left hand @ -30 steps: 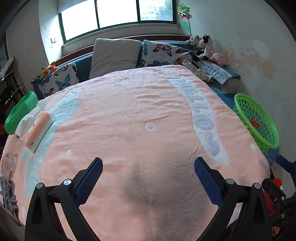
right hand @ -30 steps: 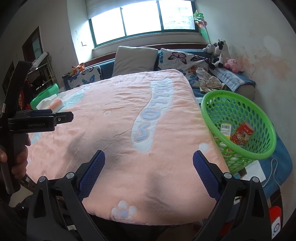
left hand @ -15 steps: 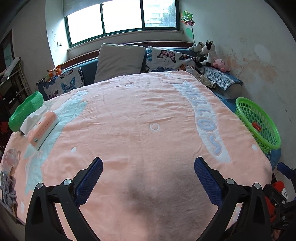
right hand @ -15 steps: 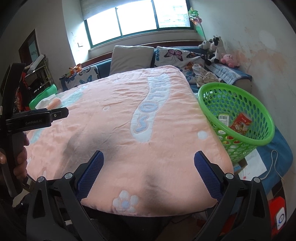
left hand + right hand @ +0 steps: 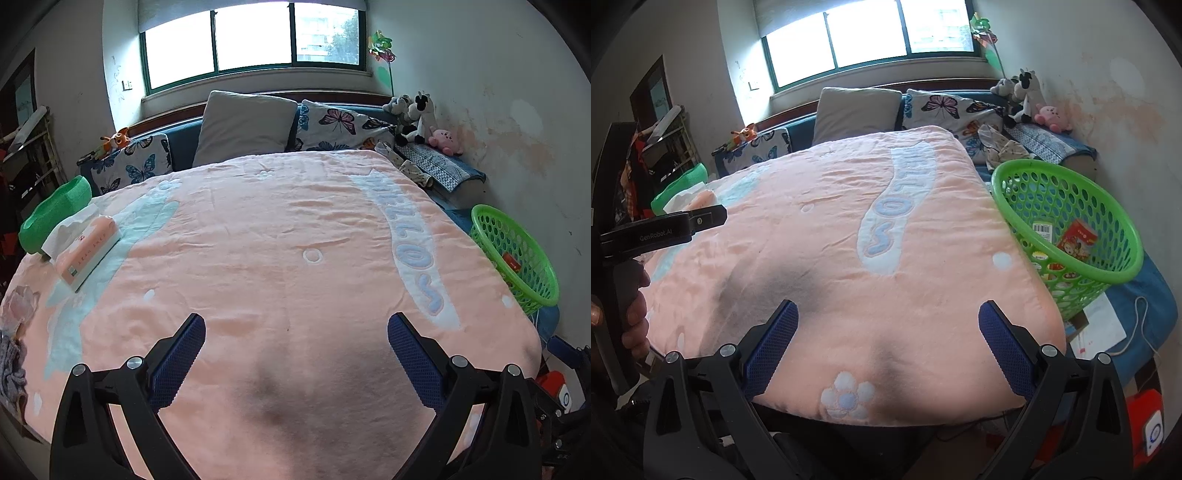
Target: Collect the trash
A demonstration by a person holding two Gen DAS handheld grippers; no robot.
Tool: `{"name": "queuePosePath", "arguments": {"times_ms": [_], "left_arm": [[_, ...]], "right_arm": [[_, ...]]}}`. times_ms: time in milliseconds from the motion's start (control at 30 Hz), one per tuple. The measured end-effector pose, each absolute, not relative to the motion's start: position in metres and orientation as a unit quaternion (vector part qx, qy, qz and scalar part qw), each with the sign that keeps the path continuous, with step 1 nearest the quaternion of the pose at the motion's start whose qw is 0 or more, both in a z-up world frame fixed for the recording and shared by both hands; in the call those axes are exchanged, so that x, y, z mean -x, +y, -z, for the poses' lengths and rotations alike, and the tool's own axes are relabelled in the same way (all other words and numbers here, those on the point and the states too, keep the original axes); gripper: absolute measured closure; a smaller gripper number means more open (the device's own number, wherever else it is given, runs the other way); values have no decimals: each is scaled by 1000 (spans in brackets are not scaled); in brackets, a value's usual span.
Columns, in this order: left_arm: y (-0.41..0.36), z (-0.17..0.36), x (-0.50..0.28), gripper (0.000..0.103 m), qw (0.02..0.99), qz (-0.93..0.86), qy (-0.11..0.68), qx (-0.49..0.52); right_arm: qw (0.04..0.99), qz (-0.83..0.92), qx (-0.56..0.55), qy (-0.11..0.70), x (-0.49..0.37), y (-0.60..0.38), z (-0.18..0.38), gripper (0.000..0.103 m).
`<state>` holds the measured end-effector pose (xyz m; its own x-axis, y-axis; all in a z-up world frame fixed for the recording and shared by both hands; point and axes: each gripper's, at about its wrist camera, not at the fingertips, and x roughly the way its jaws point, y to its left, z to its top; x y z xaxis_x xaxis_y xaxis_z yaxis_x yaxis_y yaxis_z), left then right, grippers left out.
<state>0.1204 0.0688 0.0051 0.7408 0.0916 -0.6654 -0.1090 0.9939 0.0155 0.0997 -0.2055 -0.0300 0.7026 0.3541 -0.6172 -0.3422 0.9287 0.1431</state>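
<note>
A green mesh basket point(image 5: 1115, 275) stands at the bed's right side, with a red snack packet point(image 5: 1076, 236) and a barcoded wrapper point(image 5: 1044, 229) inside. The same basket point(image 5: 476, 221) shows at the right in the left wrist view. My left gripper point(image 5: 295, 332) hangs open over the near part of the pink blanket point(image 5: 277, 229), nothing between its fingers. My right gripper point(image 5: 886, 321) is open too, above the blanket's near edge, left of the basket. A hand point(image 5: 633, 317) holds the left gripper's body at the left edge of the right wrist view.
A pink tissue pack point(image 5: 86, 254) and a green tub point(image 5: 51, 214) lie at the bed's left edge. Pillows point(image 5: 242, 127) and soft toys point(image 5: 421, 118) line the headboard. Crumpled cloth point(image 5: 1004, 149) lies behind the basket; paper and a cable point(image 5: 1137, 325) sit on the floor.
Both grippers have drawn back and risen a little, so more of the bed and room shows. Both stay open. Nothing was picked up or dropped.
</note>
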Motion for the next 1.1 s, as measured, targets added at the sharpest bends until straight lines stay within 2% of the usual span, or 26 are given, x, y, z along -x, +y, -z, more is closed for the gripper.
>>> {"name": "queuePosePath", "arguments": {"times_ms": [333, 1100], "left_arm": [[70, -11, -116, 7, 940, -59, 337, 14], [71, -5, -117, 7, 930, -35, 364, 39]], "right_arm": [[926, -184, 0, 329, -96, -203, 26, 6], [926, -184, 0, 329, -96, -201, 25, 6]]}}
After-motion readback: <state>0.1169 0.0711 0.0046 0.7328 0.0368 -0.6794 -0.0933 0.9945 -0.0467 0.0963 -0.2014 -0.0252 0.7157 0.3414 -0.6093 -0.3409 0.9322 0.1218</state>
